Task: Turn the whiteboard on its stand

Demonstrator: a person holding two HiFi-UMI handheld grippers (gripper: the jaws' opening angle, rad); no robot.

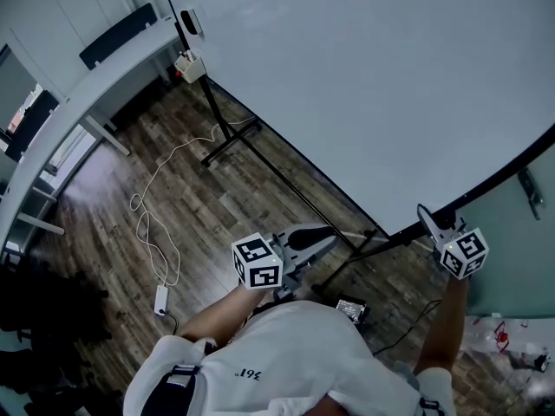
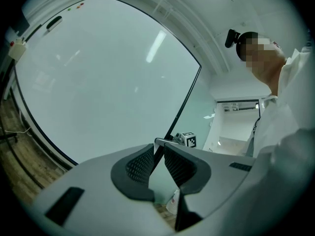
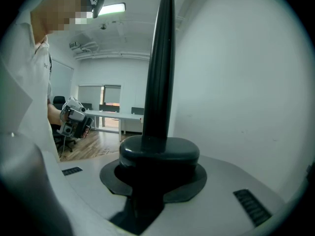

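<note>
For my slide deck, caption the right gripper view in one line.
Right gripper clamped on the black frame edge of the whiteboard; left gripper held free in the background.

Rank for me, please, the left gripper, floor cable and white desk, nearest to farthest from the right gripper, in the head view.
From the right gripper, shut on the whiteboard frame:
1. left gripper, low centre.
2. floor cable, further left.
3. white desk, far upper left.
</note>
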